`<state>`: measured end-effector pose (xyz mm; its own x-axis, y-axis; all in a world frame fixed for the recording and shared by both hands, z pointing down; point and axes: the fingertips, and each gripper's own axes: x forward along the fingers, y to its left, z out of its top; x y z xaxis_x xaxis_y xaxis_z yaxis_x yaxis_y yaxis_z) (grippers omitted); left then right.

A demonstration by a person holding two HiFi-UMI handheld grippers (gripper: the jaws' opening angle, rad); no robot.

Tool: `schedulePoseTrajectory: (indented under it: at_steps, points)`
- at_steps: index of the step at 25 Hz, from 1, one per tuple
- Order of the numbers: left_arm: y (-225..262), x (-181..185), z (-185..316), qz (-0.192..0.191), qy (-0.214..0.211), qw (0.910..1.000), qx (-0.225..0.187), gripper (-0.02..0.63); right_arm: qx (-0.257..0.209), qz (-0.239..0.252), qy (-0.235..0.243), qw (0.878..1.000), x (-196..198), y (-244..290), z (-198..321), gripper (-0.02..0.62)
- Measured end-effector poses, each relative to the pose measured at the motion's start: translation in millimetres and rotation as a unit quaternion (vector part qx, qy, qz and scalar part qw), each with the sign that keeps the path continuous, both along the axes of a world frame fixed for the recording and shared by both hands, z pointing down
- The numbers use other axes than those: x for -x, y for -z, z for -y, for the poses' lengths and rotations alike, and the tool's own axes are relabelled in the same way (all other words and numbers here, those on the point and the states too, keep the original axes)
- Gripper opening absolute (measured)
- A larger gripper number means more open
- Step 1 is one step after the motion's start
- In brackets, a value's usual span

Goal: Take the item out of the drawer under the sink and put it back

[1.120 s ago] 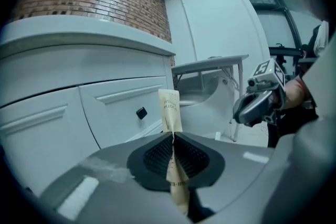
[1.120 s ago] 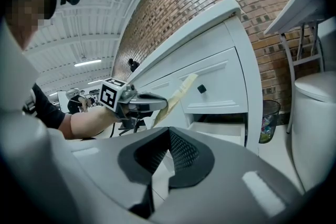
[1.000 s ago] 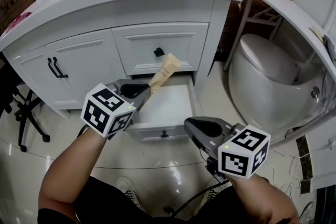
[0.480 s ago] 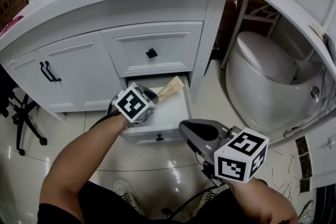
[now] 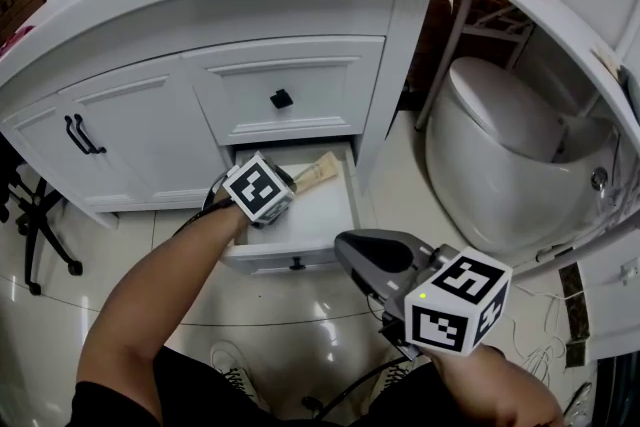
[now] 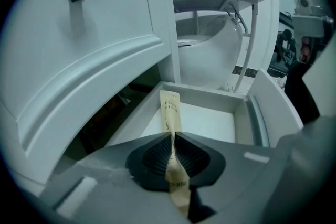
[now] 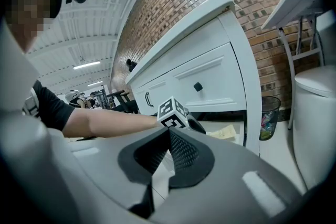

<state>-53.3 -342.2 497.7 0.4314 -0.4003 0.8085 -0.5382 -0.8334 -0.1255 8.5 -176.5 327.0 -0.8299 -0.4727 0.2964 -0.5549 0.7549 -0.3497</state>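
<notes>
**A:** Where is the paper packet point(image 6: 169, 113)?

**B:** In the open drawer point(image 6: 210, 96). Its far end points at the drawer's back wall. Its near end sits between the pads of the left gripper point(image 6: 172, 140), which reaches in over the drawer's front edge. From these angles I can't tell whether the far tip rests on the drawer floor.

**A:** How wide are those jaws?

**B:** Nearly together and just starting to open. The pads press the paper on both sides, and the packet creases where they pinch it.

**A:** And the right gripper point(image 7: 168, 136)?

**B:** It is in front of the drawer, toward its right corner and clear of it. Its jaws are closed on each other with nothing between them.

**A:** What is around the drawer?

**B:** Directly above it is a closed drawer front with a black knob point(image 5: 281, 98). To its left are cabinet doors with black handles point(image 5: 75, 133). To its right, well apart, stands a white toilet point(image 5: 500, 145).
</notes>
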Motion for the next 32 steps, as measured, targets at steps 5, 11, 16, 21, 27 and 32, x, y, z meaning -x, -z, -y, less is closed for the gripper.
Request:
schedulePoseTrajectory:
  at_steps: [5,11,16,21,27,32]
  points:
    - [-2.9,6.4,6.1,0.011,0.012,0.9999,-0.006,0.040,0.002,-0.002,0.002,1.000,-0.1,-1.4,0.1,0.003]
    - [10.5,7.8,4.7,0.003,0.011,0.9996,-0.025,0.019,0.001,-0.004,0.003,1.000,1.5,-3.6,0.7,0.003]
    - [37.0,17.7,1.6,-0.007,0.031,0.9980,-0.054,0.008,-0.002,-0.010,0.006,1.000,5.3,-4.7,-0.5,0.003]
    - [105.2,31.3,-26.1,-0.106,0.065,0.9871,-0.102,0.006,-0.007,-0.018,0.004,1.000,4.5,-6.1,-3.3,0.003]
    - [186.2,46.2,-109.0,-0.267,0.101,0.9515,-0.115,0.006,-0.019,-0.007,-0.004,1.000,-1.9,5.4,-6.8,0.003]
    - [191.7,51.5,-165.3,-0.290,0.110,0.9450,-0.103,0.006,-0.027,0.003,-0.012,1.000,0.6,11.9,-7.2,0.003]
